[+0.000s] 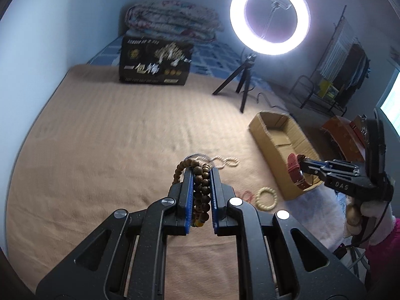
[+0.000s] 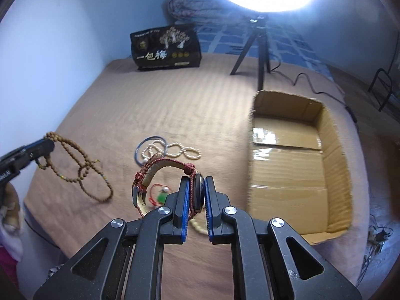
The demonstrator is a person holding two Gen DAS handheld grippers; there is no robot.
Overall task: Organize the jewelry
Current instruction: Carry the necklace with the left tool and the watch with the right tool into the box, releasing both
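Observation:
My left gripper is shut on a brown wooden bead string and holds it above the tan bed cover; it also shows at the left of the right wrist view, where the beads hang in loops. My right gripper is shut on a watch with a red strap, lifted left of the open cardboard box. In the left wrist view the right gripper holds the watch over the box's near end. On the cover lie a pearl necklace, a blue bangle, a red-corded green pendant and a cream bead bracelet.
A black printed box with a folded quilt on it stands at the back. A ring light on a small tripod stands behind the cardboard box, its cable trailing right. A wall runs along the left; the bed edge lies right.

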